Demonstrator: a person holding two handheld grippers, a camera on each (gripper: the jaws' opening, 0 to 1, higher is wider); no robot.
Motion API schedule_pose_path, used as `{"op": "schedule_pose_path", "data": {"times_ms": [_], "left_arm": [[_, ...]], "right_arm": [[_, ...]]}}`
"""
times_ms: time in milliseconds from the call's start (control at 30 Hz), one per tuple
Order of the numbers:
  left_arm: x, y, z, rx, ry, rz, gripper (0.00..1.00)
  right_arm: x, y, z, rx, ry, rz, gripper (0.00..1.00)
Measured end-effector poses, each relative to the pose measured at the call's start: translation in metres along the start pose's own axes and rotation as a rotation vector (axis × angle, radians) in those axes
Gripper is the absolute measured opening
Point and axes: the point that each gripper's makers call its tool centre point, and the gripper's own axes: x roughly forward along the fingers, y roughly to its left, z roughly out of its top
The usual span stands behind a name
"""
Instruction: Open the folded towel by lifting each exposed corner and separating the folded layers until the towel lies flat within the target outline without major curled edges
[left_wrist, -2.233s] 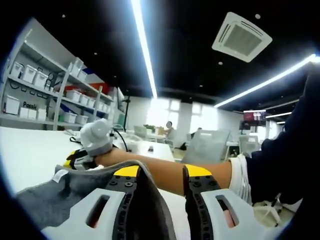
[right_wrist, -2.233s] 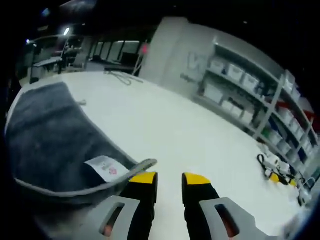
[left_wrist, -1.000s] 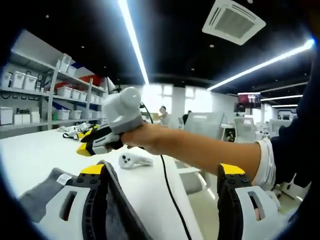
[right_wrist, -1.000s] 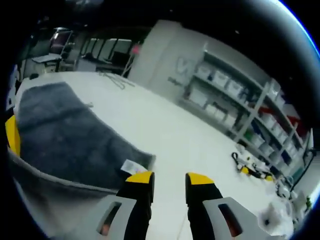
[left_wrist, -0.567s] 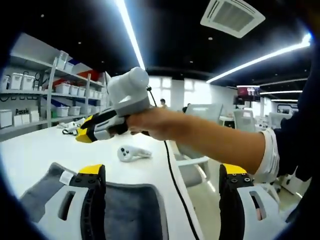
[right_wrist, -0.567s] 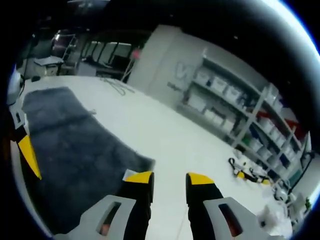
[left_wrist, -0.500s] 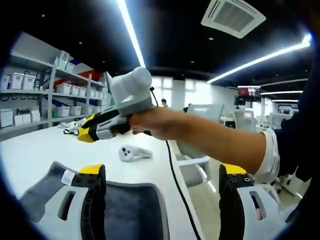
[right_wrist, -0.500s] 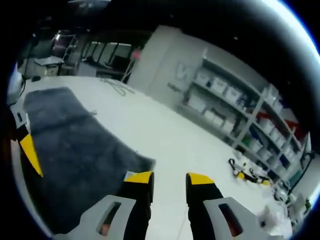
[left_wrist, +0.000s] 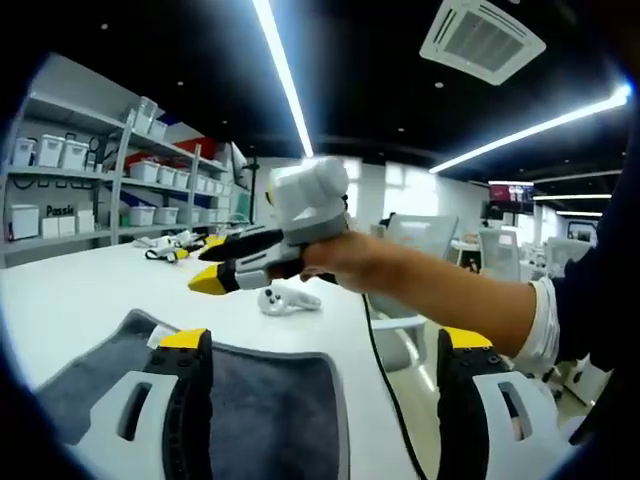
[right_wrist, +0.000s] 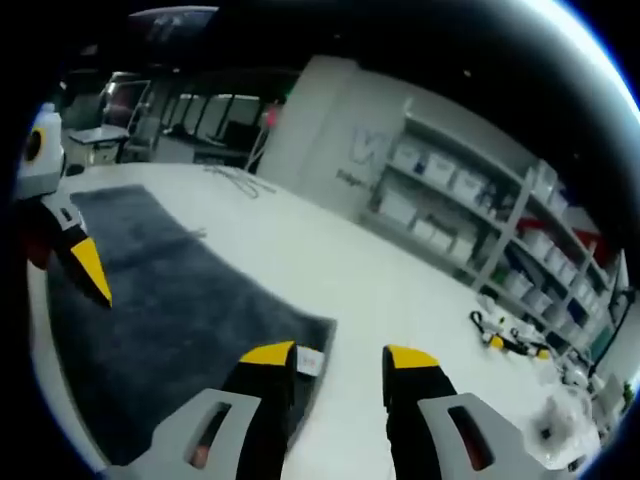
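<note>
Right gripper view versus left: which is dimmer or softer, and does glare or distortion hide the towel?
Right gripper view: dimmer and slightly soft, shelves bowed by the fisheye, towel still readable. Left gripper view: bright ceiling strips flare, windows blow out, but the towel and right gripper stay sharp.

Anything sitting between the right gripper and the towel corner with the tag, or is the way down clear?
Nothing visible is in the way. The right gripper hangs open just above the grey towel, with the white tag between its jaw tips. The left gripper is off at the towel's far edge.
</note>
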Motion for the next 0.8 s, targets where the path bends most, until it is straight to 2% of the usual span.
{"op": "schedule_pose_path", "data": {"times_ms": [133,233,400,500,700,733,800], "left_arm": [[-0.016,0.008,0.000,-0.034,-0.017,0.023,0.95],[-0.026,0.018,0.000,-0.038,-0.022,0.057,0.95],[-0.041,0.034,-0.005,-0.022,-0.001,0.106,0.95],[-0.053,0.041,-0.010,-0.014,0.016,0.125,0.96],[-0.092,0.064,-0.019,0.015,0.044,0.215,0.95],[-0.098,0.067,-0.020,0.022,0.044,0.233,0.92],[-0.116,0.079,-0.013,0.075,0.001,0.294,0.89]], "right_arm": [[0.007,-0.009,-0.013,0.033,0.025,0.018,0.36],[0.010,-0.015,-0.016,0.063,0.019,0.022,0.39],[0.010,-0.013,-0.010,0.039,-0.014,0.024,0.37],[0.008,-0.010,0.001,0.055,-0.072,0.021,0.36],[0.007,0.005,0.005,0.066,-0.092,0.044,0.36],[0.006,0.009,0.005,0.056,-0.092,0.053,0.36],[0.004,0.012,0.003,0.047,-0.092,0.057,0.36]]}}
